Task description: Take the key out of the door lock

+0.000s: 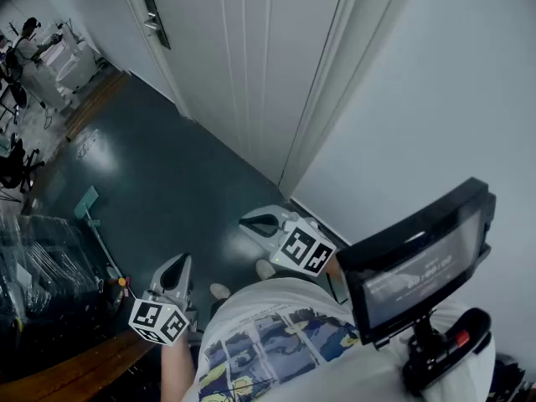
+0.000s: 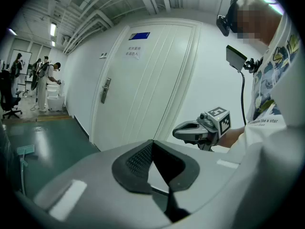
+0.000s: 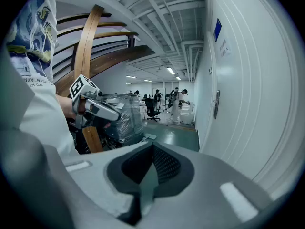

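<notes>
Left gripper: held low at the near left, in front of the person's shirt, jaws pressed together, nothing between them. Right gripper: held low just right of it, jaws likewise together and empty. Both are well apart from the white door, which stands shut at the far side. The door lock, with its handle, sits at the door's far left edge above the dark green floor. The key is too small to make out at the lock
</notes>
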### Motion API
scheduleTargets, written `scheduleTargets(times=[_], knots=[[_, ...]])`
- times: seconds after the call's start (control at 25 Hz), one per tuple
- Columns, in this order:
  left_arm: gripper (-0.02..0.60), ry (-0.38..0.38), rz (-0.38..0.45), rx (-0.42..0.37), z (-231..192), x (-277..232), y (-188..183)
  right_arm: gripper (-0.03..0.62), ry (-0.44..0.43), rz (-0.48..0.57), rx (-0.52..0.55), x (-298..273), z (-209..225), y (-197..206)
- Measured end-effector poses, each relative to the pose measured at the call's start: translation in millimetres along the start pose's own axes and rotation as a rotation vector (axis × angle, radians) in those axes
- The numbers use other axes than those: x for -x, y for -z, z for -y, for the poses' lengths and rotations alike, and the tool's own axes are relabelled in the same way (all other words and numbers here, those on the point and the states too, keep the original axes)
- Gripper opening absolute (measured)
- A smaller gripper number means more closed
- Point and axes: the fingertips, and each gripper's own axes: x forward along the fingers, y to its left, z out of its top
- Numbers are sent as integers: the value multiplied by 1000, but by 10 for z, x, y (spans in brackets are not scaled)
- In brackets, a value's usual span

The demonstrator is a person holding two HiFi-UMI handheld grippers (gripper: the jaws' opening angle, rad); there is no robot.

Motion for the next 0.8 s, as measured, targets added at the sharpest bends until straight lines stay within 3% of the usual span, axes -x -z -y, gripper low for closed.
scheduleTargets(times=[0.8], knots=[[5, -46, 5, -13, -3, -172, -110, 12, 6, 4, 3, 38, 243, 101]])
